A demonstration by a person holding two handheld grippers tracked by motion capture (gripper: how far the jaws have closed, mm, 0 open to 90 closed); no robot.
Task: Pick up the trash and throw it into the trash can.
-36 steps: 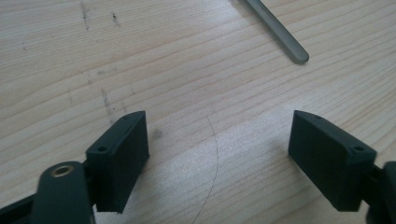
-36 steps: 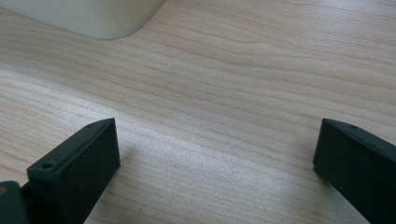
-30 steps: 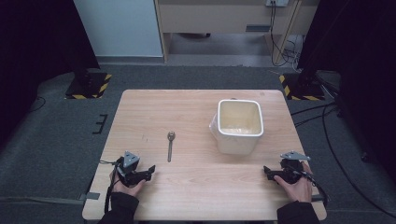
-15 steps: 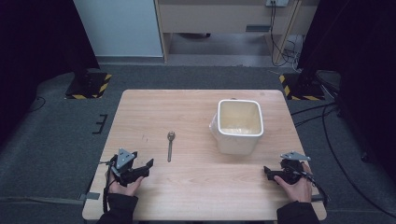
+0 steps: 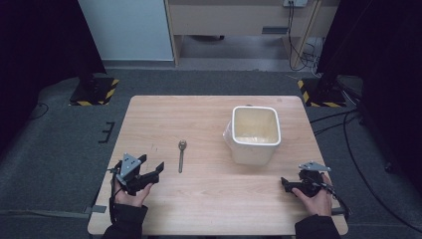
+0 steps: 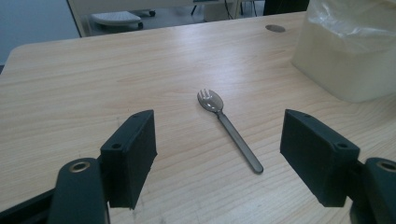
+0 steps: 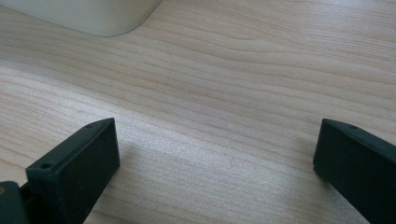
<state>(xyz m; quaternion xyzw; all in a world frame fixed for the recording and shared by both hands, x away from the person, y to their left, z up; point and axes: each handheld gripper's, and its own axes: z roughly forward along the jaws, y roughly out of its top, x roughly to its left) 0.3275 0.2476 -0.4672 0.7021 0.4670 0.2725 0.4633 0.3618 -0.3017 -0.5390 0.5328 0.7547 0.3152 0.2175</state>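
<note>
The spork (image 6: 227, 129) lies flat on the table (image 5: 209, 119), ahead of the left claw (image 6: 219, 158) and between the lines of its jaws, which stand wide apart and empty. Its long axis runs roughly along the claw's approach, handle end nearest, tines far. The right claw (image 5: 286, 183), also spread and empty, sits well apart; the left is nearer.

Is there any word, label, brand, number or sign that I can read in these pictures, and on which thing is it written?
No text can be read.
Grey metal spork: no marking shows.
White square plastic bin with its clear liner: no label shows.
Light wooden table: bare grain.
Black left gripper and black right gripper: no printing shows.
Yellow-and-black striped floor plates: a warning pattern, no words.
</note>
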